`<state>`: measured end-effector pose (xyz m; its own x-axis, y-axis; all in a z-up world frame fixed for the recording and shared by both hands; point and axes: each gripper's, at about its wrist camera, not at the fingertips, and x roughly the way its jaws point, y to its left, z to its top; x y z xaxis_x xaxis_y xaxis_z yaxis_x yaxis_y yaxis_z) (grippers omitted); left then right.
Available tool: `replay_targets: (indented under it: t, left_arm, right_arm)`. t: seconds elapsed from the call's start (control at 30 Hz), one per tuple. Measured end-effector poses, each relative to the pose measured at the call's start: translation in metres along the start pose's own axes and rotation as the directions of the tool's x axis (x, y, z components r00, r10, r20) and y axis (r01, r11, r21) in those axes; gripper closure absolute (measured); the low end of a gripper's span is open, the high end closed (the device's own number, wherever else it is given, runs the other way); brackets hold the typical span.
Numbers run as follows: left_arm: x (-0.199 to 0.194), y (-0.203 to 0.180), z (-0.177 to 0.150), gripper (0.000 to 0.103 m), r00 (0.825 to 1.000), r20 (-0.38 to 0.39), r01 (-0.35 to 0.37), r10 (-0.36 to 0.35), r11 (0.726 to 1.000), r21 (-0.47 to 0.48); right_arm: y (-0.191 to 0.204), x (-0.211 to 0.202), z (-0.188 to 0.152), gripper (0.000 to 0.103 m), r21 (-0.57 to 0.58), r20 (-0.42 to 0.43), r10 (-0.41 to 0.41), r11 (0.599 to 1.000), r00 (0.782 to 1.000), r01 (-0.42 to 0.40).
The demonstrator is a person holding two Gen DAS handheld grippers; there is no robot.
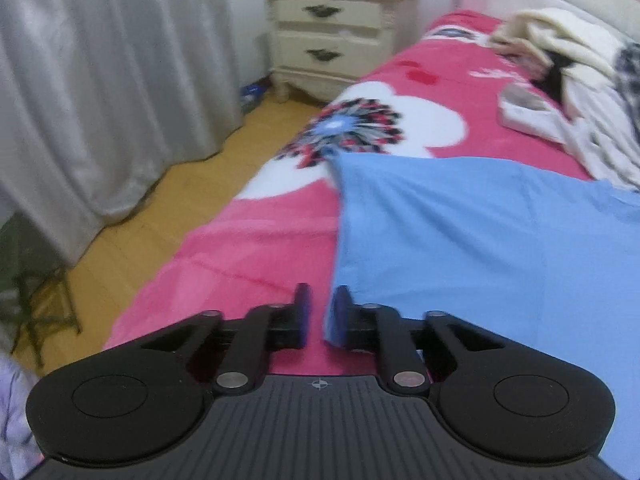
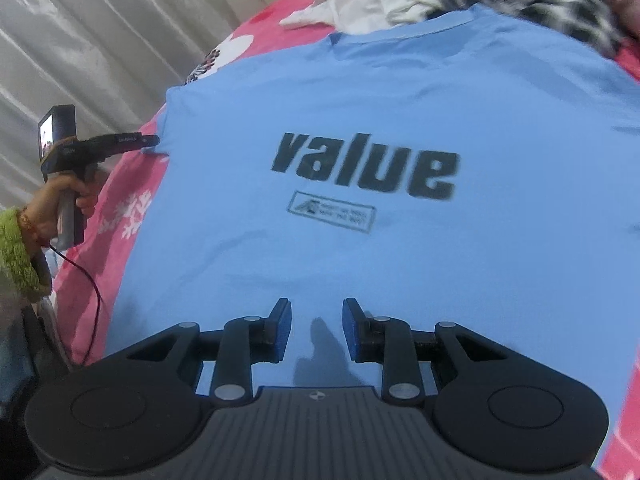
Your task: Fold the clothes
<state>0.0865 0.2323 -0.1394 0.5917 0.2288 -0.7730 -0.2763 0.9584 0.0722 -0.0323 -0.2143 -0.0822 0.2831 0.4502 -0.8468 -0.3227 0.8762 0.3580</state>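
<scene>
A pink fleece blanket (image 1: pixel 260 240) with white shapes is covering the bed and filling most of both views. Its long edge is running diagonally from the lower left to the upper middle of the left wrist view. Left of that edge a strip of bare wooden floor (image 1: pixel 160 200) is lying open, bounded by a grey pleated curtain (image 1: pixel 100 80) hanging to the boards.

The sky-blue T-shirt (image 2: pixel 360 100), smooth and thin, is lying spread flat on the blanket. It is taking up the centre of the right wrist view, collar toward the top. A heap of cream, white and black-checked clothes (image 1: pixel 580 80) is crowding the upper right, touching the shirt near its collar.

A cream two-drawer nightstand (image 1: pixel 332 40) with dark handles is standing at the top centre, beside the bed.

The right gripper (image 2: pixel 316 328) is hovering over the shirt's lower part, jaws partly apart with nothing between them.

The left gripper (image 1: pixel 322 312) is sitting at the shirt's left edge, jaws only a narrow slit apart. The cloth edge is lying against one pad and pink blanket is showing through the gap.

A hand (image 2: pixel 60 204) in a fuzzy green sleeve (image 2: pixel 16 248) is holding that tool at the left of the right wrist view, a thin cable (image 2: pixel 92 292) trailing below.

Bold black letters on the shirt are reading "value" (image 2: pixel 364 168); the small boxed print (image 2: pixel 332 216) beneath is too blurred to read.
</scene>
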Motion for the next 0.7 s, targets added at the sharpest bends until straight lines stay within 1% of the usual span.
replay_targets:
  t: [0.07, 0.13, 0.23, 0.3, 0.33, 0.37, 0.43, 0.47, 0.57, 0.6, 0.7]
  left_arm:
    - [0.0, 0.001, -0.003, 0.099, 0.999, -0.013, -0.031, 0.031, 0.999, 0.006]
    - [-0.005, 0.003, -0.008, 0.098, 0.998, -0.006, -0.061, 0.061, 0.998, 0.017]
    - [-0.021, 0.007, -0.009, 0.096, 0.993, 0.034, -0.116, 0.116, 0.993, -0.014]
    - [-0.035, 0.007, -0.006, 0.086, 0.989, 0.08, -0.122, 0.125, 0.992, -0.036]
    - [-0.042, 0.006, -0.003, 0.083, 0.987, 0.107, -0.114, 0.118, 0.993, -0.042]
    - [-0.046, 0.001, 0.0, 0.081, 0.986, 0.13, -0.096, 0.101, 0.995, -0.04]
    - [-0.054, -0.009, 0.006, 0.079, 0.983, 0.174, -0.055, 0.06, 0.998, -0.032]
    - [-0.056, -0.016, 0.009, 0.077, 0.982, 0.185, -0.034, 0.037, 0.999, -0.02]
    - [-0.049, -0.048, 0.021, 0.077, 0.982, 0.184, 0.043, -0.047, 0.999, 0.027]
    - [-0.045, -0.061, 0.025, 0.077, 0.978, 0.192, 0.073, -0.079, 0.997, 0.041]
    - [-0.031, -0.104, 0.038, 0.077, 0.956, 0.233, 0.167, -0.176, 0.984, 0.059]
  right_arm:
    - [-0.003, -0.01, -0.01, 0.073, -0.001, 0.02, -0.034, 0.999, 0.999, 0.034]
    - [-0.008, -0.017, -0.018, 0.073, 0.013, 0.038, -0.072, 0.997, 0.997, 0.072]
    - [-0.015, -0.022, -0.025, 0.073, 0.037, 0.057, -0.153, 0.988, 0.987, 0.152]
    - [-0.02, -0.026, -0.026, 0.073, 0.042, 0.072, -0.201, 0.979, 0.977, 0.198]
    - [-0.023, -0.028, -0.026, 0.073, 0.043, 0.084, -0.215, 0.976, 0.973, 0.212]
    - [-0.025, -0.03, -0.025, 0.073, 0.044, 0.098, -0.223, 0.975, 0.97, 0.22]
    - [-0.029, -0.031, -0.018, 0.073, 0.037, 0.131, -0.244, 0.97, 0.961, 0.241]
    - [-0.03, -0.031, -0.013, 0.073, 0.029, 0.147, -0.258, 0.966, 0.955, 0.256]
    - [-0.031, -0.024, 0.009, 0.073, -0.021, 0.213, -0.283, 0.956, 0.935, 0.294]
    - [-0.031, -0.02, 0.017, 0.073, -0.039, 0.237, -0.284, 0.953, 0.929, 0.301]
    - [-0.037, -0.002, 0.049, 0.073, -0.105, 0.293, -0.274, 0.943, 0.916, 0.316]
